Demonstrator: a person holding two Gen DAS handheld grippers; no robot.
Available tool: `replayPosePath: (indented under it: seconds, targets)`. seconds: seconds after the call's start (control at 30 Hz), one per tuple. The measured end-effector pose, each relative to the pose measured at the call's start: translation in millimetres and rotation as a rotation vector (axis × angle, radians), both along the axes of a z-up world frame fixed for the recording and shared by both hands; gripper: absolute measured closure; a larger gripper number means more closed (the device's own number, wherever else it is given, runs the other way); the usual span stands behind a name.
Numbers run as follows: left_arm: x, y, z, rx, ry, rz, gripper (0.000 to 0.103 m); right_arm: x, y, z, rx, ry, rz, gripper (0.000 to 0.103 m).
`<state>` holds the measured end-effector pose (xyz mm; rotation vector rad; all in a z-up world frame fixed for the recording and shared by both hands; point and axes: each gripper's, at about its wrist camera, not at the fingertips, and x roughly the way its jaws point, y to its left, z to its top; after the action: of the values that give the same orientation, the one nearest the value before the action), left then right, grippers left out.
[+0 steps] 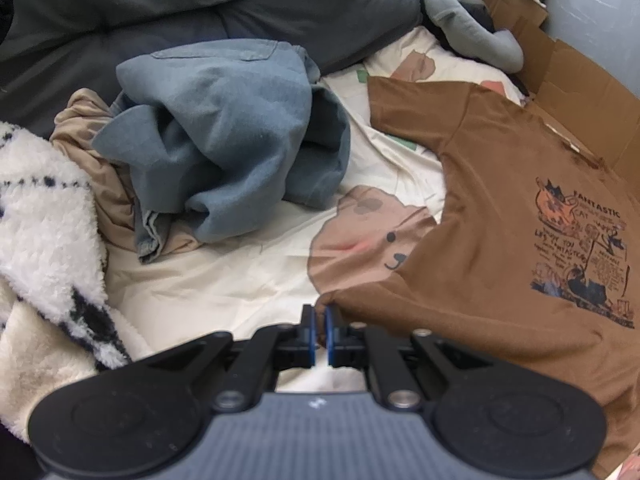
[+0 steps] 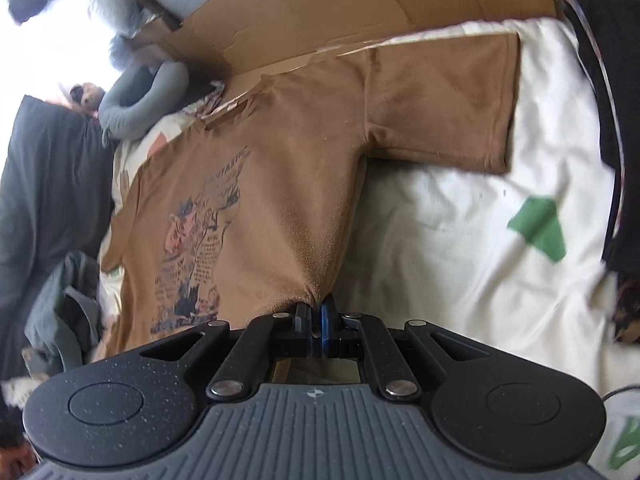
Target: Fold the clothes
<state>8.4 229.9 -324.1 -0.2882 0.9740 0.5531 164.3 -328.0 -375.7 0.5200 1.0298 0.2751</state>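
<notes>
A brown T-shirt [image 1: 500,216] with a dark printed picture lies face up on the cream bedspread [image 1: 224,276]. My left gripper [image 1: 319,316] is shut on the shirt's bottom hem corner, the cloth pinched between its blue pads. In the right wrist view the same brown T-shirt [image 2: 280,184] spreads away from me, one sleeve stretched to the right. My right gripper [image 2: 315,307] is shut on the other hem corner, and the fabric puckers up into its jaws. The view is tilted.
A crumpled pair of blue jeans [image 1: 224,136] lies on a tan garment [image 1: 104,168] at the left, beside a fluffy white blanket [image 1: 44,216]. Grey pillows [image 1: 200,0] sit at the back. Flattened cardboard [image 1: 576,96] lines the wall by a grey stuffed shape [image 1: 468,28].
</notes>
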Motion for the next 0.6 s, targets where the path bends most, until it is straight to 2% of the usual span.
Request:
replayPosePath:
  seconds: [0.13, 0.2, 0.4, 0.53, 0.6]
  targets:
    - [-0.4, 0.3, 1.8, -0.004, -0.008, 0.0, 0.098, 9.0, -2.7, 18.3, -0.046, 0.008, 0.023, 0.102]
    - [0.2, 0.3, -0.2, -0.01, -0.006, 0.004, 0.098, 14.4, -2.8, 14.7, -0.076, 0.029, 0.015, 0.101]
    - [4.0, -3.0, -7.3, -0.027, 0.0, 0.012, 0.098, 22.4, -3.5, -32.7, -0.069, 0.143, -0.043, 0.095]
    - [6.6, -5.7, -8.4, -0.021, 0.0, -0.006, 0.098, 7.6, -2.8, -38.0, -0.063, 0.161, -0.04, 0.071]
    - [6.8, -4.6, -9.9, -0.024, 0.0, -0.001, 0.098, -2.4, -3.9, -38.1, -0.048, 0.17, -0.038, 0.068]
